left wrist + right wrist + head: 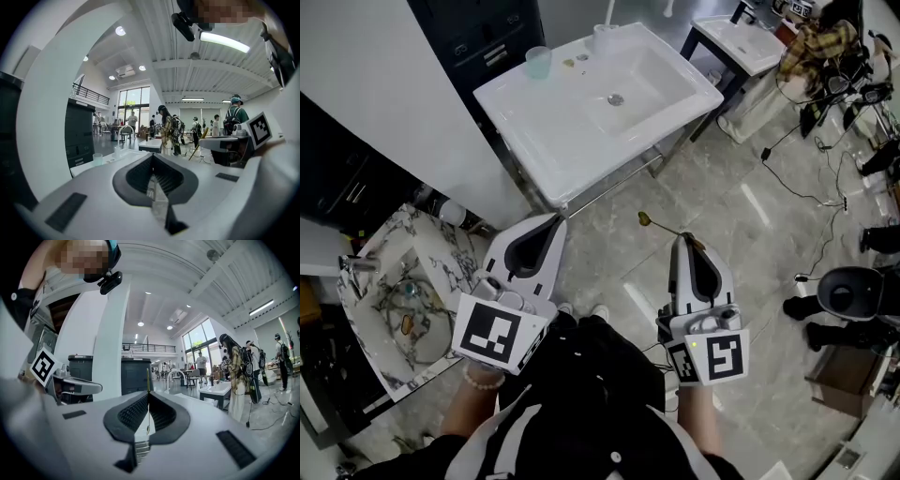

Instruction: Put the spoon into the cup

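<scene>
A thin gold spoon (660, 226) sticks out leftward from the tips of my right gripper (682, 240), which is shut on its handle. In the right gripper view the handle (148, 378) rises as a fine line from the shut right gripper (148, 393). A pale teal cup (538, 62) stands on the back left corner of the white sink (546, 131), well ahead of both grippers; the left gripper view shows the cup (97, 159) too. My left gripper (557, 218) hangs near the sink's front edge, shut and holding nothing, its tips (152, 157) meeting.
A white cup (602, 37) stands by the sink's tap. A second white sink (733, 37) is at the back right, a marble basin (366, 319) at the left. Cables and gear (848, 291) lie on the tiled floor at right. People stand in the background.
</scene>
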`<control>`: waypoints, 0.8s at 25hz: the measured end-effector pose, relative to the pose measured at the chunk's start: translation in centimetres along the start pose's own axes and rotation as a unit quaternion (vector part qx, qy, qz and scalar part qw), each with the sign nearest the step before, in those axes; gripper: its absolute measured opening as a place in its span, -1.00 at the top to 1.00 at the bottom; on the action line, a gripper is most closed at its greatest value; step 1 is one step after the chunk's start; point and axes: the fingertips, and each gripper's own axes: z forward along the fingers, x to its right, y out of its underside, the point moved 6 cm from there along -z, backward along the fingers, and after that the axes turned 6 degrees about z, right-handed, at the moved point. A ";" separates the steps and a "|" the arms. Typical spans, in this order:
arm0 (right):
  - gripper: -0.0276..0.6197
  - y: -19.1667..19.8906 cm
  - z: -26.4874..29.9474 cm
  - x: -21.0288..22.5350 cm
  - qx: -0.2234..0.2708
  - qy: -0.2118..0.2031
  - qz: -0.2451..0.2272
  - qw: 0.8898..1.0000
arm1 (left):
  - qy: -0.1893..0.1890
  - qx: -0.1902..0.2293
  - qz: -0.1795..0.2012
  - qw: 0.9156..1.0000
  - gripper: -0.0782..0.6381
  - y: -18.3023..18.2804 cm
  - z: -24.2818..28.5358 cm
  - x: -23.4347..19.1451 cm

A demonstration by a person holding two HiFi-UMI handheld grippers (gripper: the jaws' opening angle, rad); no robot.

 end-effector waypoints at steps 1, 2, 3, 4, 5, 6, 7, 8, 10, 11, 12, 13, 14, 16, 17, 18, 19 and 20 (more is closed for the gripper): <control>0.89 0.0 -0.2 0.2 0.001 0.002 0.003 1.000 | 0.000 0.000 0.000 1.000 0.78 0.0 0.0 0.2; 0.89 0.0 -0.3 0.4 0.003 0.003 0.006 1.000 | -0.001 0.000 0.000 1.000 0.78 0.0 0.0 0.4; 0.89 0.0 -0.5 0.6 0.004 0.004 0.009 1.000 | -0.002 0.000 0.000 1.000 0.78 0.0 0.0 0.6; 0.89 -0.1 -0.6 0.8 0.005 0.004 0.012 1.000 | -0.003 0.000 0.001 1.000 0.78 -0.1 0.0 0.8; 0.89 -0.1 -0.8 1.0 0.005 0.004 0.015 1.000 | -0.004 -0.001 0.001 1.000 0.78 -0.2 0.0 1.1; 0.89 -0.1 -1.0 1.3 0.006 0.004 0.018 1.000 | -0.006 -0.001 0.001 1.000 0.78 -0.3 0.1 1.3; 0.89 -0.1 -1.3 1.5 0.006 0.006 0.020 1.000 | -0.007 -0.002 0.000 1.000 0.78 -0.4 0.1 1.6; 0.89 -0.2 -1.6 1.8 0.007 0.007 0.022 1.000 | -0.007 -0.002 0.000 1.000 0.78 -0.5 0.1 1.9; 0.89 -0.4 -2.1 2.4 0.009 0.010 0.023 1.000 | -0.009 -0.003 -0.001 1.000 0.78 -0.8 0.2 2.6; 0.89 -0.5 -2.4 2.7 0.011 0.011 0.023 1.000 | -0.009 -0.002 -0.001 1.000 0.78 -0.9 0.3 3.0; 0.89 -0.5 -2.7 3.0 0.012 0.012 0.024 1.000 | -0.009 0.001 0.000 1.000 0.78 -1.0 0.4 3.4; 0.89 -0.5 -3.0 3.3 0.014 0.012 0.025 1.000 | -0.007 0.004 0.001 1.000 0.78 -1.0 0.4 3.9; 0.89 -0.5 -3.3 3.7 0.015 0.013 0.026 0.999 | -0.005 0.007 0.002 1.000 0.78 -0.9 0.4 4.4; 0.89 -0.3 -3.9 4.3 0.018 0.012 0.031 0.999 | -0.003 0.009 0.003 1.000 0.78 -0.9 0.6 5.3; 0.89 -0.2 -4.2 4.5 0.019 0.012 0.033 0.999 | -0.003 0.010 0.004 1.000 0.78 -1.0 0.6 5.7; 0.89 -0.2 -4.5 4.7 0.020 0.010 0.032 0.999 | -0.004 0.012 0.004 1.000 0.78 -1.0 0.7 6.0; 0.89 -0.1 -4.8 4.9 0.020 0.009 0.029 0.999 | -0.005 0.013 0.005 1.000 0.78 -1.0 0.7 6.3; 0.89 0.0 -5.0 5.1 0.019 0.007 0.025 0.999 | -0.007 0.015 0.006 1.000 0.78 -1.1 0.7 6.7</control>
